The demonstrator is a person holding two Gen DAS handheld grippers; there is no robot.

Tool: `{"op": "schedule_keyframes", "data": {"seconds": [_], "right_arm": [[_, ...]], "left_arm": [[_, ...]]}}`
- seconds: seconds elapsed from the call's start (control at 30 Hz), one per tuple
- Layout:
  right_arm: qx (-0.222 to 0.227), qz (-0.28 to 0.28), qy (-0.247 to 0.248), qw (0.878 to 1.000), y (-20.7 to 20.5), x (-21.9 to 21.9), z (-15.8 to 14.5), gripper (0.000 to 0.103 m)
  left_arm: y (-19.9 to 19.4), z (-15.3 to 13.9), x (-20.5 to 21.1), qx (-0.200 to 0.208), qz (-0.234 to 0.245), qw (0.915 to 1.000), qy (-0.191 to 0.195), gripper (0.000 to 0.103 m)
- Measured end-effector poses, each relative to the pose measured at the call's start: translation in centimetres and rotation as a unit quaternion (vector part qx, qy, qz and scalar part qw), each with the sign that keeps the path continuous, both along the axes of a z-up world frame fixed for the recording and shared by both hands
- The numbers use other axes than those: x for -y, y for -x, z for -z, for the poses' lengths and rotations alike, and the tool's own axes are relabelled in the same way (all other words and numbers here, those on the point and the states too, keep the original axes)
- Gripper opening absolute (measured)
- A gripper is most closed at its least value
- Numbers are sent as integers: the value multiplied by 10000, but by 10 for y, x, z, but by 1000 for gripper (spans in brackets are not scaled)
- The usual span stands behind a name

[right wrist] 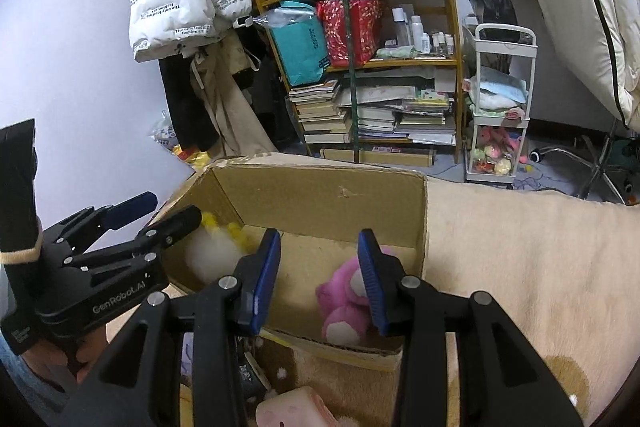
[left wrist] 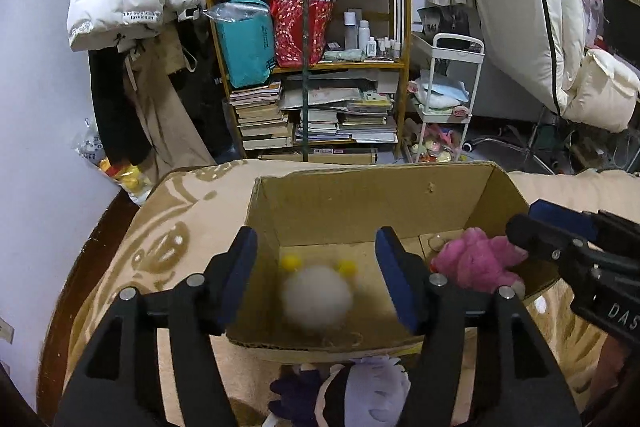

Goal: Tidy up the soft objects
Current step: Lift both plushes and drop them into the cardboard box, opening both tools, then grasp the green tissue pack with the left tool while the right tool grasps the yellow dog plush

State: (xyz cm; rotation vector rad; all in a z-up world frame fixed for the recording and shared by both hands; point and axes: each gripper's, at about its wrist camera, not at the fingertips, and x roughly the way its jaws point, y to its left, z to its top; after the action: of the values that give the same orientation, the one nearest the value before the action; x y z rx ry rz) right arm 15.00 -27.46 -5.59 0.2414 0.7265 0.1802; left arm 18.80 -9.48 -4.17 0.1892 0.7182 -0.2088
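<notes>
An open cardboard box [left wrist: 360, 173] stands on a beige blanket. My left gripper [left wrist: 317, 241] hangs open over the box's left half. A blurred white fluffy toy with yellow pompoms [left wrist: 316, 293] is in the gap below its pads, touching neither. A pink plush [left wrist: 472, 263] lies in the box's right half. My right gripper [right wrist: 320, 239] is over it and open, with the pink plush [right wrist: 344, 311] against its right finger and clear of the left pad. Each view shows the other gripper: the right gripper [left wrist: 528, 217] and the left gripper [right wrist: 174, 207]. The white toy [right wrist: 212, 251] is in the box's left corner.
A purple-and-white plush doll [left wrist: 360, 395] and a pink-and-white soft block [right wrist: 296, 407] lie on the blanket [right wrist: 520, 247] in front of the box. Behind the bed stand a crowded wooden shelf [left wrist: 312, 67] and a white trolley [right wrist: 500, 107].
</notes>
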Motion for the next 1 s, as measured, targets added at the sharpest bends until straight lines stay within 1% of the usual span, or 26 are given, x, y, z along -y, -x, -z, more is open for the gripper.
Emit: {"op": "schedule_keyframes", "data": {"seconds": [0.03, 0.07, 0.1, 0.13, 0.23, 0.3, 0.37, 0.43, 0.5, 0.57, 0.63, 0.8, 0.87, 1.0], "right_arm": [[-13, -7, 4, 10000, 0, 0, 0, 43], [-30, -34, 5, 10000, 1, 0, 0, 43], [-44, -52, 8, 10000, 2, 0, 0, 48], [-57, -72, 29, 10000, 3, 0, 1, 55], [-28, -90, 125, 9999, 9, -3, 2, 70], [-22, -141, 222, 9997, 12, -7, 1, 75], [8, -159, 336, 9993, 17, -10, -2, 82], [21, -159, 342, 9993, 23, -12, -5, 93], [46, -153, 297, 9994, 31, -13, -9, 97], [53, -154, 261, 9995, 40, -14, -14, 103], [77, -138, 230, 9996, 47, -15, -18, 103], [28, -134, 286, 9995, 70, -21, -26, 103], [2, -162, 299, 9994, 81, -25, -27, 103], [-25, -238, 242, 9994, 96, -31, -31, 103]], "left_arm": [[0, -1, -2, -26, -26, 10000, -6, 68], [0, -2, -3, -38, -77, 10000, -1, 70], [0, -4, -6, -33, -122, 9999, 15, 72], [1, -6, -9, -28, -177, 9998, 38, 73], [4, -9, -19, -87, -259, 9996, 33, 74], [7, -11, -25, -128, -316, 9994, 23, 76], [13, -14, -32, -145, -386, 9991, -14, 81], [18, -18, -38, -149, -436, 9989, -42, 83], [24, -22, -44, -162, -474, 9987, -55, 86], [32, -26, -49, -162, -513, 9985, -73, 93], [40, -29, -52, -177, -485, 9986, -101, 96], [67, -30, -54, -223, -359, 9986, -331, 96], [80, -28, -55, -298, -320, 9981, -429, 97], [97, -27, -56, -491, -226, 9973, -499, 97]]}}
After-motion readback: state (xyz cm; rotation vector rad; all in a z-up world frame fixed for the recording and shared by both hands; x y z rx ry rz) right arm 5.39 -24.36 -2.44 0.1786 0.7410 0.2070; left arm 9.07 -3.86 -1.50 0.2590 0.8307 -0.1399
